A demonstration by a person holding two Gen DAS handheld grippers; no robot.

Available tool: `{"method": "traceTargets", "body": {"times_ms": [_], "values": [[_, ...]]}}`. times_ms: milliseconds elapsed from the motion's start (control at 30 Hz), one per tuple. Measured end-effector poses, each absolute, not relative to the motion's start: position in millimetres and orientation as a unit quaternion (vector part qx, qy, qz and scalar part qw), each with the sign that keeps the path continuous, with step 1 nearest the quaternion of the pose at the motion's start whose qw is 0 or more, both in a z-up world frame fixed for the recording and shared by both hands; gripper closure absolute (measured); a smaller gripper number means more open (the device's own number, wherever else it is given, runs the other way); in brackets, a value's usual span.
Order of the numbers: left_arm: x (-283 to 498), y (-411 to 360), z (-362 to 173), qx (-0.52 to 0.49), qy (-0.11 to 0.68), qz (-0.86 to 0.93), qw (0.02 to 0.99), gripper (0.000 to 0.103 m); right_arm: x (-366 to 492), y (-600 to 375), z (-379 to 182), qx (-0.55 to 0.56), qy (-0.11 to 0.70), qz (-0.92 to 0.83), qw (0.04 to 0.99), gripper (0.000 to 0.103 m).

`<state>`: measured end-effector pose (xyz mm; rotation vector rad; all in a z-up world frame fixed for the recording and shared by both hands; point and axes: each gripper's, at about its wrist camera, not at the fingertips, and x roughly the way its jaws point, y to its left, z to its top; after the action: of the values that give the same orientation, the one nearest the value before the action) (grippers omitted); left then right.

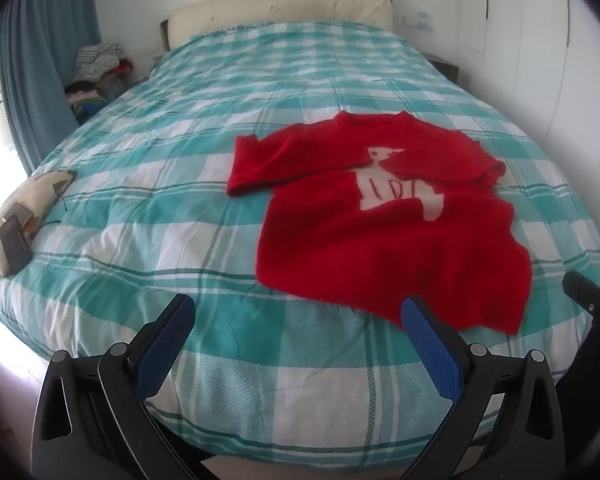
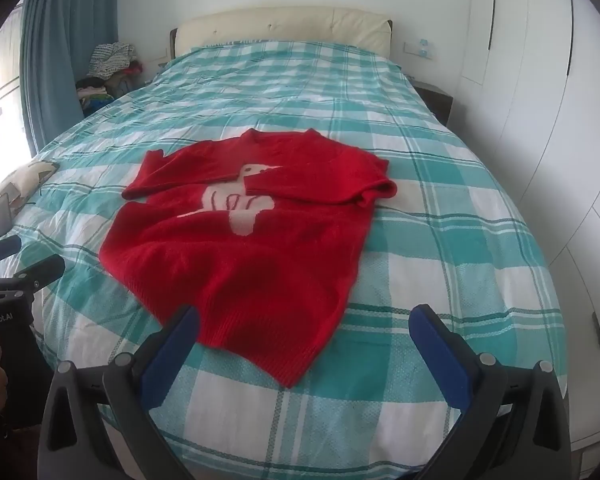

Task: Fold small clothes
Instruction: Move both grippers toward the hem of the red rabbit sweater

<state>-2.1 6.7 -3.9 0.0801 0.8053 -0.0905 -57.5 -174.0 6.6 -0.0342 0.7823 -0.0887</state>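
Observation:
A small red sweater (image 1: 384, 236) with a white bird figure lies on the teal checked bedspread (image 1: 204, 184), both sleeves folded across its chest. It also shows in the right wrist view (image 2: 256, 248). My left gripper (image 1: 300, 312) is open and empty, held above the bed's near edge, just left of the sweater's hem. My right gripper (image 2: 304, 320) is open and empty, hovering over the sweater's near hem corner. The right gripper shows at the left view's right edge (image 1: 592, 280), the left gripper at the right view's left edge (image 2: 16, 264).
A cushion (image 1: 24, 208) with a phone (image 1: 14, 240) on it lies at the bed's left edge. A pile of clothes (image 1: 96, 68) sits beside the headboard (image 1: 280, 8). White wardrobes (image 2: 540, 80) stand along the right. Blue curtains (image 1: 32, 60) hang at the left.

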Motion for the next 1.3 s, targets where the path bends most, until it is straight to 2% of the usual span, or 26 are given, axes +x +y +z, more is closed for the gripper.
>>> {"method": "traceTargets", "body": {"times_ms": [200, 367, 667, 1000, 1300], "values": [[-17, 23, -3, 0.038, 0.393, -0.042, 0.918, 0.0, -53, -177, 5, 0.006, 0.398, -0.043, 0.917, 0.0], [7, 8, -17, 0.052, 0.416, -0.034, 0.907, 0.0, -57, -178, 1, 0.013, 0.389, -0.051, 0.92, 0.0], [8, 43, -35, -0.018, 0.442, -0.05, 0.895, 0.0, -64, -192, -5, 0.064, 0.396, -0.06, 0.914, 0.0], [3, 30, -34, -0.016, 0.445, -0.08, 0.892, 0.0, -65, -184, -12, 0.036, 0.403, -0.048, 0.913, 0.0], [-1, 23, -28, -0.002, 0.437, -0.079, 0.896, 0.0, -66, -186, -8, 0.061, 0.391, -0.048, 0.917, 0.0]]}}
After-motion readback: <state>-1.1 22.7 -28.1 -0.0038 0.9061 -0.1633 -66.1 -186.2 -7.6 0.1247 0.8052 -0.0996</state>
